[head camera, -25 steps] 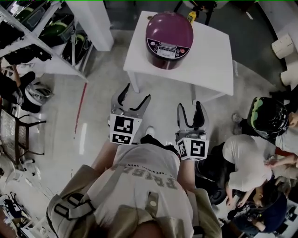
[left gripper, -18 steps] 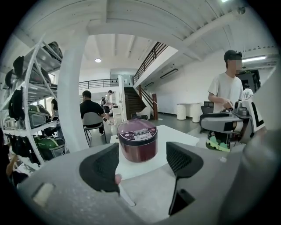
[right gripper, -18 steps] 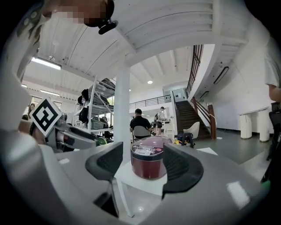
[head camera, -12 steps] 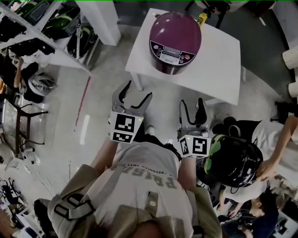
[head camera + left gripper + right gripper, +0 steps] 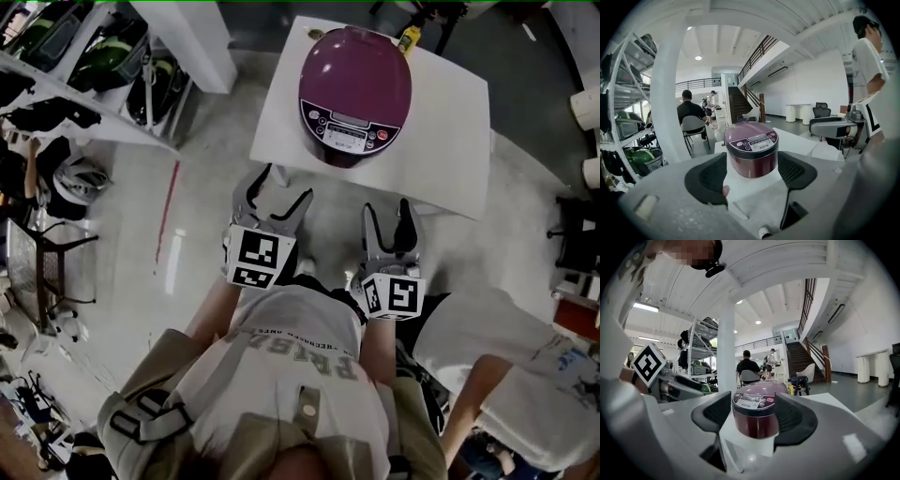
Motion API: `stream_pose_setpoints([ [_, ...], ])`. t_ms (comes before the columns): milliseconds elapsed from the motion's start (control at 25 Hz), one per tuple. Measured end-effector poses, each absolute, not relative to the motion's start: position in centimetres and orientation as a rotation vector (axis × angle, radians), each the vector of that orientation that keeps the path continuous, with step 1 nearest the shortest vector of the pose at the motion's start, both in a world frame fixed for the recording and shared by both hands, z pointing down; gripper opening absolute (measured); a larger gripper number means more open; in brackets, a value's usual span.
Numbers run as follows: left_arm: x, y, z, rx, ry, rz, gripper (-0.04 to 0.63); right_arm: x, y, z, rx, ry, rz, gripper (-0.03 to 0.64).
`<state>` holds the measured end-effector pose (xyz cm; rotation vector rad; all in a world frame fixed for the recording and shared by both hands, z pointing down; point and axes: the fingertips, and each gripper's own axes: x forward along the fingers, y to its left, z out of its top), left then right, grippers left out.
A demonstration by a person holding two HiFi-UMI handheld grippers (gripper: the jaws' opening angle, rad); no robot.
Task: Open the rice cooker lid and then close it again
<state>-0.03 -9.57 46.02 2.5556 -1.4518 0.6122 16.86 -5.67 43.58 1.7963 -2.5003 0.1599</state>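
Both grippers, the left gripper (image 5: 279, 192) and the right gripper (image 5: 386, 211), are held out in front of the person with jaws moderately apart and nothing between the pads. In each gripper view the cooker (image 5: 354, 89) is framed between the jaws but stands well beyond them, untouched.

It sits on a white table (image 5: 450, 141), toward the edge nearest the person, with its panel (image 5: 349, 131) facing the grippers. The purple lid (image 5: 356, 61) is down flat. I judge this to be the approach, with the opening not yet begun. The next move seems to call for bringing one gripper to the lid's front edge above the panel, where a release catch would likely sit; no catch can be made out from here.

With the lid shut, what is inside the cooker is hidden. A small yellow thing (image 5: 409, 37) stands just behind it. Farther left, a rack (image 5: 94, 94) holds dark helmet-like things.
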Motion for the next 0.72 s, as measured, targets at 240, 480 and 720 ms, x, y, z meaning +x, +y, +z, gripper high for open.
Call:
stream_pose_setpoints([
  [240,-0.2,-14.2,46.0,2.607,-1.378,0.619,0.348,16.3,-9.3,43.7,1.84,-2.448,0.151,0.264],
  [480,0.2,-18.0,46.4,2.684,-1.276,0.647,0.37,15.9,-12.6,44.0,1.851,-2.4,0.122,0.264],
  [720,0.9,-20.0,47.1,2.812,-1.076,0.767,0.392,14.3,-15.1,44.3,1.734,-2.368,0.048,0.264],
])
